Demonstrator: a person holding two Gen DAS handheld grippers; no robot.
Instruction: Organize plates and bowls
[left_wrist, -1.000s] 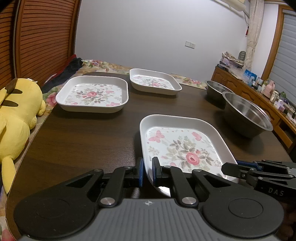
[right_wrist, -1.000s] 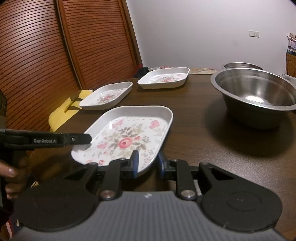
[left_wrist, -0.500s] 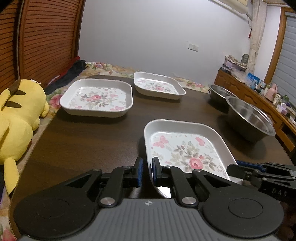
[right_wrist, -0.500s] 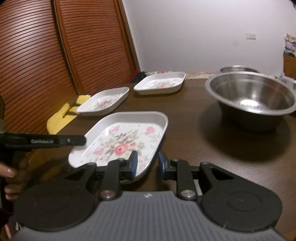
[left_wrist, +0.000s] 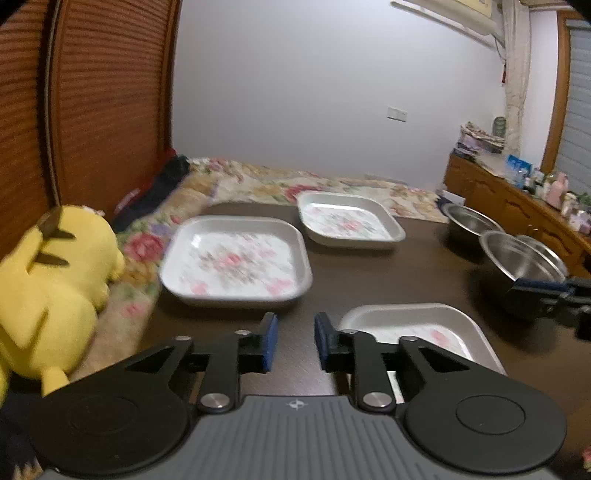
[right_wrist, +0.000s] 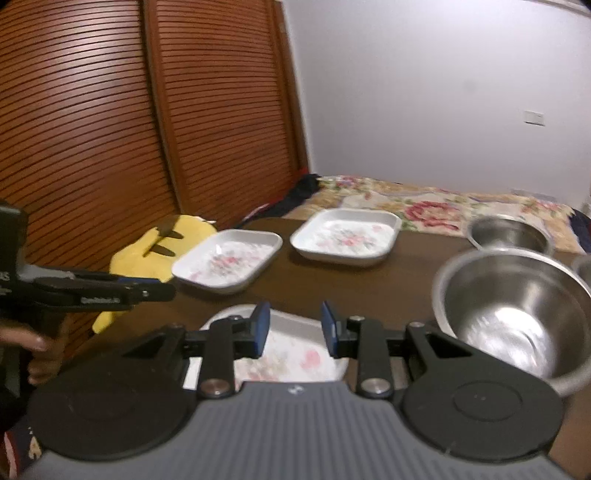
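Left gripper (left_wrist: 295, 341) open, empty, over bare worktop (left_wrist: 388, 273). Right gripper (right_wrist: 294, 328) open, empty, above near plate (right_wrist: 295, 350); plate flat on worktop. Second plate (left_wrist: 236, 260) at 11 o'clock, third (left_wrist: 349, 221) at 12. Bowls (right_wrist: 513, 314) at 2 o'clock, probably three; blurred.
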